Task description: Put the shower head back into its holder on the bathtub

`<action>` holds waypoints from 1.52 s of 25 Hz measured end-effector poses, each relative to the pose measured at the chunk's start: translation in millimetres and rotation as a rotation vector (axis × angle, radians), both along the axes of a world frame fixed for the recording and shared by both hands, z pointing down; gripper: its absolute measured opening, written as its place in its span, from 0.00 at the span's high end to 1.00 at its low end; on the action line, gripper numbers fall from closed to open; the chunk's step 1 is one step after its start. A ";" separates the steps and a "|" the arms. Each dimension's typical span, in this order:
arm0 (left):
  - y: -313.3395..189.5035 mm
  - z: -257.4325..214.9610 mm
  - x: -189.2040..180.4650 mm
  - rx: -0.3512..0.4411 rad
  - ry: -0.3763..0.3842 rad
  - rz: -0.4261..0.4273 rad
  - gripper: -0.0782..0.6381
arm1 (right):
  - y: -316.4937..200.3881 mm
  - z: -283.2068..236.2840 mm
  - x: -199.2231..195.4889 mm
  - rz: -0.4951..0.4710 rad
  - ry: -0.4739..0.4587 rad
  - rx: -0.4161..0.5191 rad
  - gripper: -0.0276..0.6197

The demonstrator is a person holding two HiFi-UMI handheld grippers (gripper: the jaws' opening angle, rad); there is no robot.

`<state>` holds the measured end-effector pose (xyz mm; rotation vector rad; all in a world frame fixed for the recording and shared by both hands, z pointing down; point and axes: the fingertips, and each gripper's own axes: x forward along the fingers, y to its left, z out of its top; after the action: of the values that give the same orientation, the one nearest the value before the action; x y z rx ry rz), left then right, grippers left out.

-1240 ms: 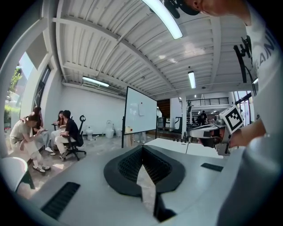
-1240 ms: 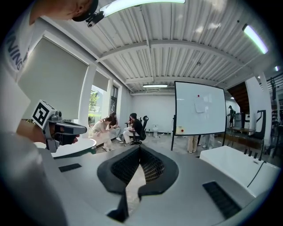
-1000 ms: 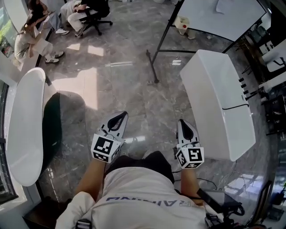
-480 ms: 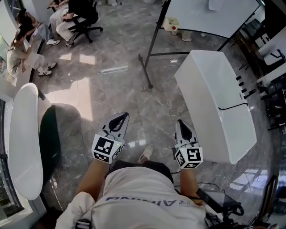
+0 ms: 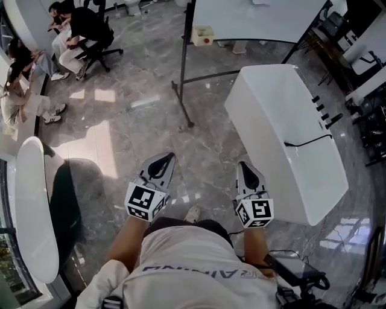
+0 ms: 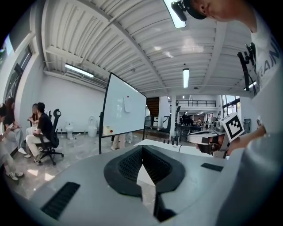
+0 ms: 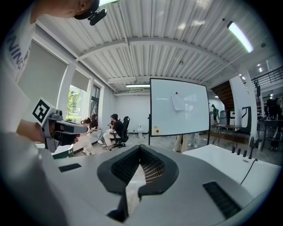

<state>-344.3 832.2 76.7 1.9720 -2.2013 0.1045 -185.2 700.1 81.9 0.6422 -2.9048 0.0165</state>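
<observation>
A white bathtub stands on the grey marble floor, ahead and to the right of me. Black tap fittings line its far right rim, and a thin black hose lies across that rim. The shower head itself I cannot make out. My left gripper and right gripper are held side by side in front of the person's body, pointing forward, short of the tub. Both are shut with nothing between the jaws. The tub and its fittings also show in the right gripper view, beyond the right gripper.
A whiteboard on a black stand stands beyond the tub, with a small box on the floor by it. Another long white tub lies at the left. People sit on chairs at the far left.
The person has walked forward with both grippers held the same way. The bathtub and whiteboard stand are closer and lower in the head view. Both grippers stay shut.
</observation>
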 end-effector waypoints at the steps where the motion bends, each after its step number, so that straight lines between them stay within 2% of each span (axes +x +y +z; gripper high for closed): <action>1: -14.9 -1.2 5.8 -0.007 -0.010 0.006 0.87 | -14.1 -0.2 6.8 0.013 -0.003 -0.002 0.94; 5: -76.0 -4.0 31.7 -0.007 -0.022 0.086 0.87 | -70.1 2.9 39.6 0.102 -0.021 -0.018 0.94; 13: -170.2 -3.8 66.8 -0.003 -0.028 0.256 0.87 | -133.8 6.4 85.7 0.236 -0.020 -0.018 0.94; 18: -226.6 -4.1 80.4 0.001 -0.103 0.389 0.87 | -176.4 8.1 99.8 0.338 -0.002 -0.016 0.94; 23: -280.3 -5.3 63.1 0.014 -0.085 0.484 0.87 | -214.8 0.7 90.0 0.429 0.008 0.001 0.94; 31: -362.1 -1.4 7.7 0.023 -0.049 0.597 0.87 | -271.2 -4.2 57.1 0.579 0.040 0.019 0.94; 38: -419.4 3.2 -4.3 0.028 -0.019 0.723 0.87 | -291.8 -6.0 58.4 0.728 0.076 0.021 0.94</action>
<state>-348.7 412.8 79.8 2.6795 -1.3933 0.1865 -126.9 408.3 75.9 1.6122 -2.4363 0.0493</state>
